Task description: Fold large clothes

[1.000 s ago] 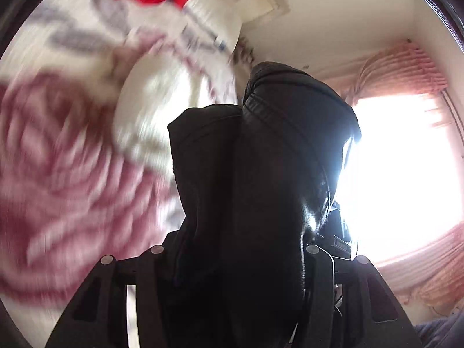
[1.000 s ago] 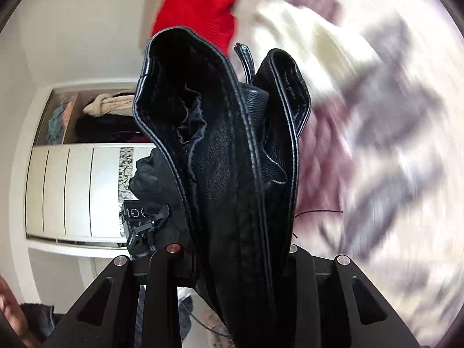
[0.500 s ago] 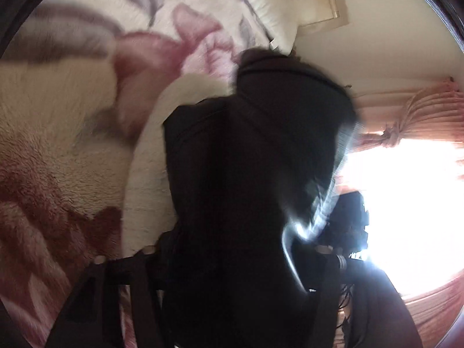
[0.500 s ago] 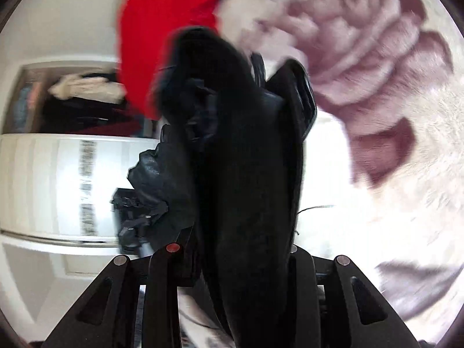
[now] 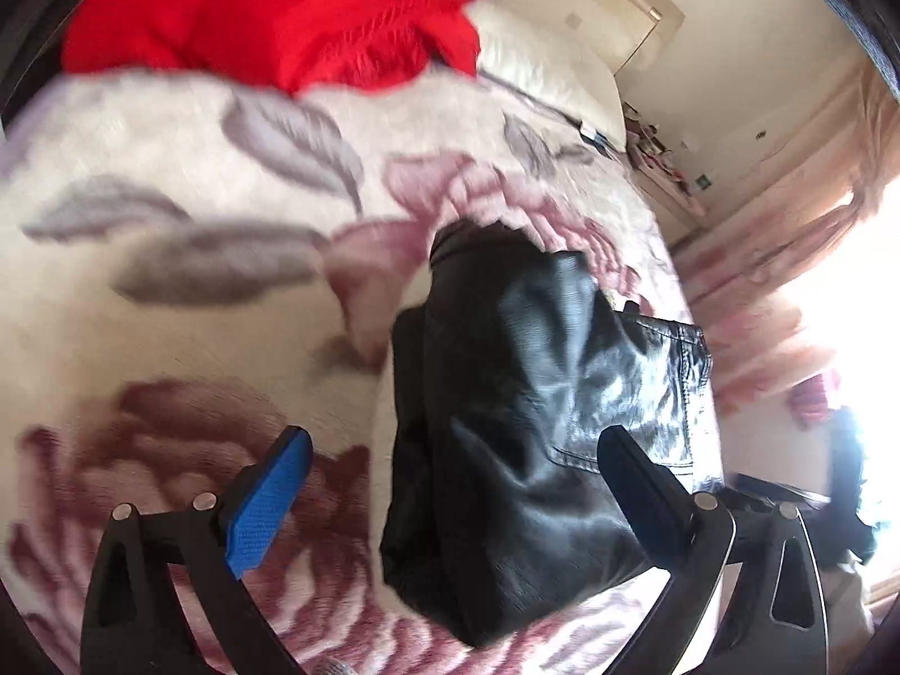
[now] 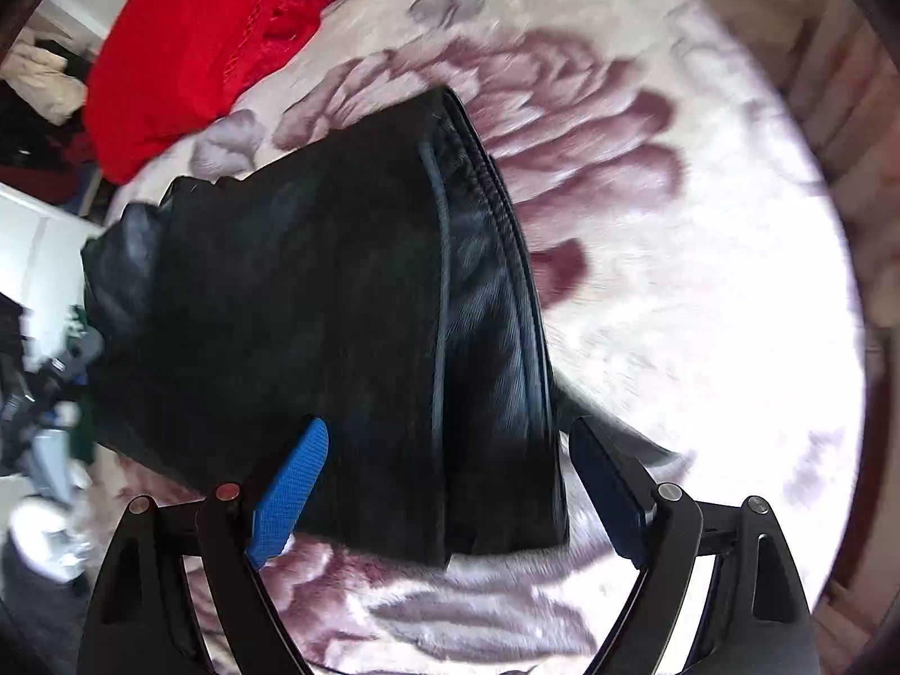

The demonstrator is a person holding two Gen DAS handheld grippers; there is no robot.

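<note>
Daylight enters through the window, which is overexposed to white at the right of the left wrist view. Both fisheye views curve strongly toward dark circular rims. Motion blur softens the floral blanket, and glare streaks the black leather garment.

Folded black leather garment, glossy, with white-grey highlights on its creases in the left wrist view; in the right wrist view it reads matte black with dark stitched seam lines along one edge. Plush cream blanket beneath it, printed with large dusky pink and maroon roses and grey leaves; same print in the right view, petals mauve to deep wine. Bright red knit cloth at the top, also red in the right view. Gripper finger pad vivid blue, textured; likewise. Pink patterned curtain beside the white window glare
</note>
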